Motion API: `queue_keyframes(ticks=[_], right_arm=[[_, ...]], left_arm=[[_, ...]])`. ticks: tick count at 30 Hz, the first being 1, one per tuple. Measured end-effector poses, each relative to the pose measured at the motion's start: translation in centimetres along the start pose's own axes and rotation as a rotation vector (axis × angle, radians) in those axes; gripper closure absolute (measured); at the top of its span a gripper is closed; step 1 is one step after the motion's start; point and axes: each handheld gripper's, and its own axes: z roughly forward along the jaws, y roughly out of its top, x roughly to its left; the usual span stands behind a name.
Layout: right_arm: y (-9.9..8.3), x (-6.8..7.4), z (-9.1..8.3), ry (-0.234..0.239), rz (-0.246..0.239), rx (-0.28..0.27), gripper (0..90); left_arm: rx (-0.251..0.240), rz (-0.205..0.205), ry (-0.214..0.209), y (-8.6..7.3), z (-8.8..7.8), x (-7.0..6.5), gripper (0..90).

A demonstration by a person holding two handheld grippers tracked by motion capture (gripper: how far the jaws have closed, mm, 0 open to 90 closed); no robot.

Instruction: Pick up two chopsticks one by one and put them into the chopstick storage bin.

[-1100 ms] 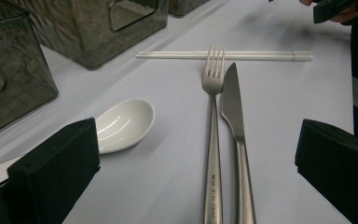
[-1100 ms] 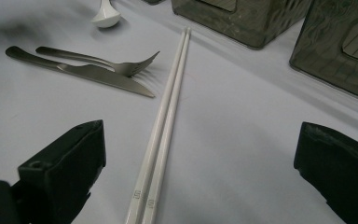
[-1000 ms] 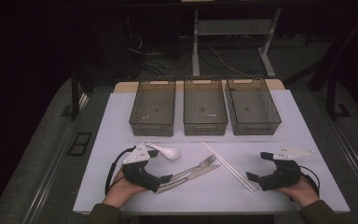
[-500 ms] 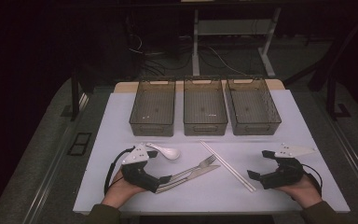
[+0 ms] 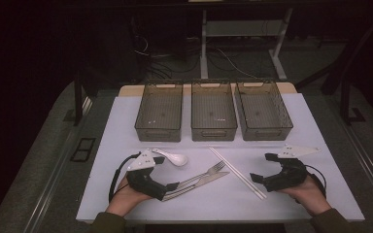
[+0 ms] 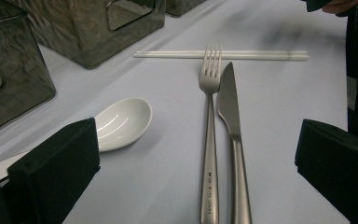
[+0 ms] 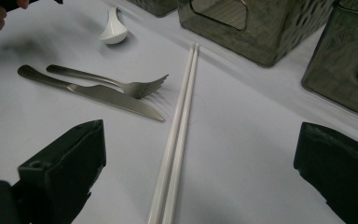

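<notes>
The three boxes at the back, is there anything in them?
Empty, as far as the high view shows. The left bin, middle bin and right bin show only bare mesh floors; the cutlery lies outside on the table.

Three bins (image 5: 159, 110), one spoon (image 5: 173, 157), one fork (image 5: 205, 173), one knife (image 5: 201, 181), two chopsticks (image 5: 236, 172)

High view overhead facing forward, both claw views low above the table (image 5: 126, 126), sharing the fork (image 6: 209, 116)
</notes>
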Motion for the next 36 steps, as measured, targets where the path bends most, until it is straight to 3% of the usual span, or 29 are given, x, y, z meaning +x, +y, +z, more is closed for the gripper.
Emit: queue_keyframes(ticks=[9,19,27,36], right_arm=[[0.6,0.2,1.4,0.014,-0.018,0.021,8.4],[0.4,0.4,2.0,0.032,-0.035,0.106,36.4],[0.1,0.6,2.2,0.016,-0.037,0.174,58.0],[-0.5,0.7,2.5,0.017,-0.028,0.236,70.5]], left_arm=[[0.001,-0.004,-0.002,0.0,0.0,-0.1,0.0],[0.002,-0.003,-0.004,0.0,0.0,-0.1,0.0],[0.002,0.001,-0.004,0.0,0.0,-0.1,0.0],[0.001,0.001,-0.007,0.0,0.0,-0.1,0.0]])
